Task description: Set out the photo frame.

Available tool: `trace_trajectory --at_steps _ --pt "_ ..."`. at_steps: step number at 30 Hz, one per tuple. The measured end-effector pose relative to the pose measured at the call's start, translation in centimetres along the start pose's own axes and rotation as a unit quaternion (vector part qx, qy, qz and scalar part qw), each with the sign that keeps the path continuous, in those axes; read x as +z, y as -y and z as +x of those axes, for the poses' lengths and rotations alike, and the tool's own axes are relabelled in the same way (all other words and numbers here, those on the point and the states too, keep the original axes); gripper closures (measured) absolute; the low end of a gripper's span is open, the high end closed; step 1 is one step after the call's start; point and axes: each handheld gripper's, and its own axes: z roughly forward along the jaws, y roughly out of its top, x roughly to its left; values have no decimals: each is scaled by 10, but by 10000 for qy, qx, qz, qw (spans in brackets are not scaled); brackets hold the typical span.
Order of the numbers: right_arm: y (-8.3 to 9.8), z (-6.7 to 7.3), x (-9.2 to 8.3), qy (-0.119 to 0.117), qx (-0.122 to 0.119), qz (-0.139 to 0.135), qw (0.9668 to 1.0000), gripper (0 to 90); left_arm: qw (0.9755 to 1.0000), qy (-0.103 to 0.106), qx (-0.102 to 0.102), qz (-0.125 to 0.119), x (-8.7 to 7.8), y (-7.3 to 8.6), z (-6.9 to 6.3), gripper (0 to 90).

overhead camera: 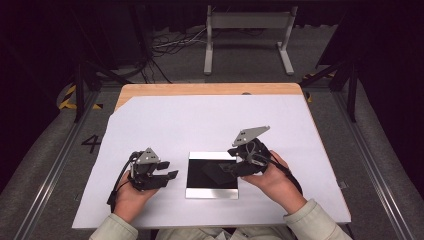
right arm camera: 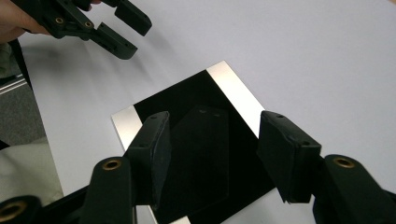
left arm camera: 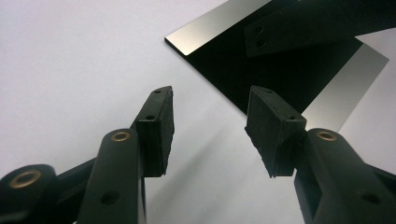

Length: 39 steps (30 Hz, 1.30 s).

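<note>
- Both grippers stand with their jaws apart and nothing between them: the left gripper point(overhead camera: 167, 170) rests on the white sheet point(overhead camera: 210, 120) just left of a flat mirror-like plate point(overhead camera: 212, 191), its jaws pointing toward that plate.
- Held in the person's right hand point(overhead camera: 272, 182), the right gripper point(overhead camera: 231, 161) hovers over the plate's right half, its open jaws straddling empty air above the dark surface.
- Lying flat on the sheet near the table's front edge, between the two hands, the plate shows bright strips along two edges and a dark, reflecting middle point(right arm camera: 201, 140).
- From the left gripper view, the plate's near corner point(left arm camera: 187, 39) sits beyond the jaws, untouched.
</note>
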Motion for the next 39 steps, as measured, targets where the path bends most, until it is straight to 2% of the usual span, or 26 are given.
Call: trace_trajectory --at_steps 4,8,18,22,29,33,39 --pt "-7 -3 10 -123 40 223 9997 411 10000 -16 -39 1 -1 2 1 519" --pt "-12 -3 17 -140 28 365 9992 412 10000 -43 -36 13 -2 3 2 518" --pt "-25 -2 43 -274 123 819 9962 357 10000 -11 -43 -23 -2 3 2 517" --pt "-28 -2 52 -268 184 916 9953 336 10000 -14 -41 -22 -2 3 2 517" --pt "-32 -3 60 -206 62 1063 9941 342 10000 8 -28 -2 -1 3 3 511" --pt "-36 -3 65 -159 31 1288 9915 351 10000 -12 -26 7 0 3 3 505" --pt "-37 -5 76 -263 81 1557 9874 319 9999 -68 -52 -63 -3 4 5 499"
